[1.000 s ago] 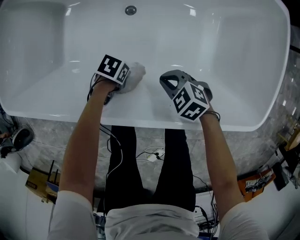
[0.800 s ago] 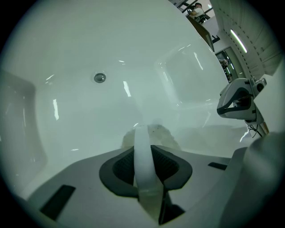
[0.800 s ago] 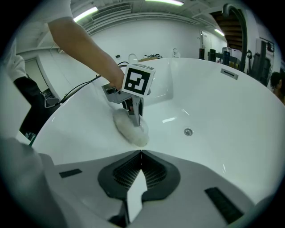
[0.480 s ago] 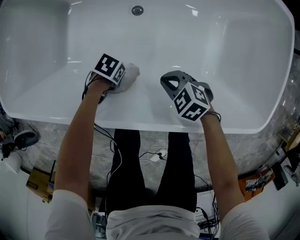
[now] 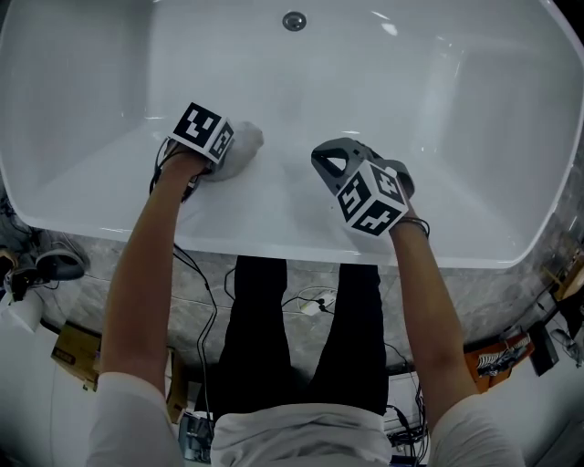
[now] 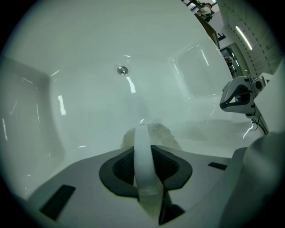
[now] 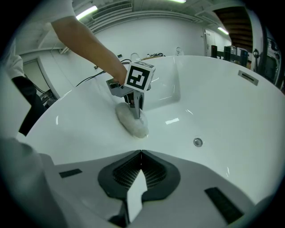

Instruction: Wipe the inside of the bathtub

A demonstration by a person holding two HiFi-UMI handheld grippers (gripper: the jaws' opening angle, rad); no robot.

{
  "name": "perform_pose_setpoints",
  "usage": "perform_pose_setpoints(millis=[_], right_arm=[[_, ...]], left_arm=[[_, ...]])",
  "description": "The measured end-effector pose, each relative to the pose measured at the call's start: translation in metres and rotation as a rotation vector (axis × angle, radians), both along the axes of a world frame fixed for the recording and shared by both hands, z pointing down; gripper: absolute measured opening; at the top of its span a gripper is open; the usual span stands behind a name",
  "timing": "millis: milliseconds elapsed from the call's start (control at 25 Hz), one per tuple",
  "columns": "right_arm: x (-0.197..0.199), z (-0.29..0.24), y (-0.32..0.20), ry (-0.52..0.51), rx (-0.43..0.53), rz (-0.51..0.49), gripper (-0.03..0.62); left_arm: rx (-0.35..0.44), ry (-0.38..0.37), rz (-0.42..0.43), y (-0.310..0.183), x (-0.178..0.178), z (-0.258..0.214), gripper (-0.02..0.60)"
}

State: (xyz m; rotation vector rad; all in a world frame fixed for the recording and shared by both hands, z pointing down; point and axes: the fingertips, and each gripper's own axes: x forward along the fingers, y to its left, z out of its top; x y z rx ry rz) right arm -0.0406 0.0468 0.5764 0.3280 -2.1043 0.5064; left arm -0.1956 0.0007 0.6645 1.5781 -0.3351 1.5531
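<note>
Wiping step: my left tool (image 5: 219, 157) pinches white cloth (image 5: 246, 140) on bathtub (image 5: 392, 109) wall, centre-left; right tool (image 5: 330, 162) pressed together, empty; next, I judge, sweep toward drain (image 5: 294, 20).

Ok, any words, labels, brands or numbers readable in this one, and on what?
No readable text.
Left gripper and right gripper cubes: square marker patterns only, no letters.
Cloth, bathtub: plain.
Orange-and-black item on the floor: print too blurred to read.

Grey marbled floor (image 5: 511, 301) below, tangled cables (image 5: 306, 301), a cardboard box (image 5: 71, 349) at the left
</note>
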Motion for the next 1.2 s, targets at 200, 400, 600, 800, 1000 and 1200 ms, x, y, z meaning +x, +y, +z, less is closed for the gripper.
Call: perform_pose_setpoints(millis=[200, 400, 600, 800, 1000, 1200], right_arm=[[-0.043, -0.004, -0.009, -0.012, 0.004, -0.031, 0.018], [-0.063, 0.008, -0.016, -0.019, -0.005, -0.064, 0.018], [-0.087, 0.016, -0.028, -0.026, -0.001, -0.08, 0.018], [-0.116, 0.014, -0.042, -0.08, 0.012, -0.091, 0.018], [-0.148, 0.019, -0.054, -0.112, 0.016, -0.108, 0.018], [-0.169, 0.024, -0.063, -0.134, 0.019, -0.116, 0.018]], left_arm=[[0.011, -0.012, -0.015, -0.012, -0.046, -0.005, 0.097], [0.003, -0.035, -0.016, -0.025, -0.08, 0.005, 0.097], [-0.002, -0.057, -0.017, -0.04, -0.123, 0.013, 0.097], [-0.007, -0.08, -0.015, -0.052, -0.158, 0.015, 0.097], [-0.011, -0.092, 0.011, -0.062, -0.188, 0.023, 0.097], [-0.017, -0.129, 0.031, -0.074, -0.231, 0.027, 0.097]])
